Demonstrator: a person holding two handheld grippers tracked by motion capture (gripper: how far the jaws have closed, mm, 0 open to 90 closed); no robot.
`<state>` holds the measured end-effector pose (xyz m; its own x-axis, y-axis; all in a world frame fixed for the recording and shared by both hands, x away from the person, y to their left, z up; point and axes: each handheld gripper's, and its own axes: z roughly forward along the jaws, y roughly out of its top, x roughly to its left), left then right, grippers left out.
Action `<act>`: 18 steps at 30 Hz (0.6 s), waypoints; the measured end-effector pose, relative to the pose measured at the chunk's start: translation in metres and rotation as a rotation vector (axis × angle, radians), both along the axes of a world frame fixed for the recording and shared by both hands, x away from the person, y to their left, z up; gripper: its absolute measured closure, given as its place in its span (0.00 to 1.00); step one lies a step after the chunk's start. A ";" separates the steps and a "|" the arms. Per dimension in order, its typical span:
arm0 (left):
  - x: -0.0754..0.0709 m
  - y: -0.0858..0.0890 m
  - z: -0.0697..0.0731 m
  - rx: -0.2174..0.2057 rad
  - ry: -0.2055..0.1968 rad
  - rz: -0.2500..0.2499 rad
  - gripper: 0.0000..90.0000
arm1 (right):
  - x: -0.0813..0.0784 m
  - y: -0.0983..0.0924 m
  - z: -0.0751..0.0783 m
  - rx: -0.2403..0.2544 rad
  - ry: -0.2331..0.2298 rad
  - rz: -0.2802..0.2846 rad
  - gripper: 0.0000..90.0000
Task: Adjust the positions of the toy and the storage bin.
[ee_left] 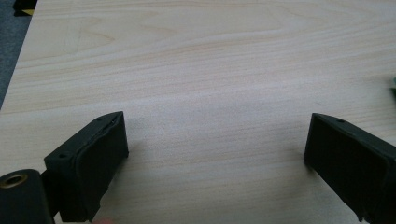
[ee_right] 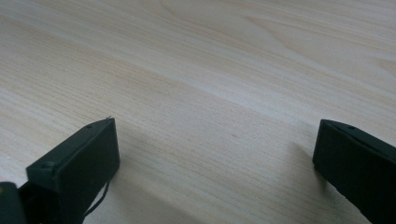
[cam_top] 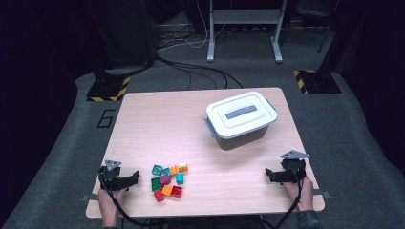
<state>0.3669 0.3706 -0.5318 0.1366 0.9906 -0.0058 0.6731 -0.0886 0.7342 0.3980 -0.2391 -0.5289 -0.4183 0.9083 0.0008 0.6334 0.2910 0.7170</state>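
A: Pale wood table [cam_top: 157, 119], and both hands rest low at its near edge. The left gripper [cam_top: 135, 177] sits at lower left, pointing right toward the pile of toy bricks [cam_top: 168, 180] just beside it.

B: Jaws?

A: Spread wide, bare wood between them. The right gripper [cam_top: 268, 174] at lower right points left, likewise released and holding nothing. The lidded grey box [cam_top: 241, 119] stands upper right of centre.

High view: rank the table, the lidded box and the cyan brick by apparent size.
1. table
2. lidded box
3. cyan brick
The gaps are wide, so nearness to the camera does not change the order.
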 end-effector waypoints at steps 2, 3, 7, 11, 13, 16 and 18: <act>0.000 0.000 0.000 0.000 0.000 0.000 0.06 | 0.000 0.000 0.000 -0.006 0.001 0.005 0.00; 0.000 0.000 0.000 0.000 0.000 0.000 0.06 | 0.000 -0.001 0.000 -0.009 0.000 0.011 0.00; 0.000 0.000 0.000 0.000 0.000 0.000 0.06 | 0.003 -0.003 0.004 0.040 0.035 0.025 0.00; 0.000 0.000 0.000 -0.001 0.000 0.000 0.06 | 0.004 -0.002 0.009 0.035 0.032 0.031 0.00; 0.000 0.000 0.000 -0.001 0.000 0.000 0.06 | 0.003 0.001 0.022 0.036 0.001 0.040 0.00; 0.000 0.000 0.000 -0.001 0.001 0.000 0.06 | 0.003 0.003 0.035 0.038 -0.015 0.053 0.00; 0.000 0.000 0.001 0.000 0.006 -0.003 0.06 | 0.004 0.005 0.043 0.039 -0.020 0.061 0.00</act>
<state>0.3668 0.3709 -0.5313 0.1391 0.9903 -0.0068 0.6774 -0.0901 0.7300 0.4021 -0.2343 -0.4863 -0.4731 0.8806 0.0270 0.6010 0.3002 0.7408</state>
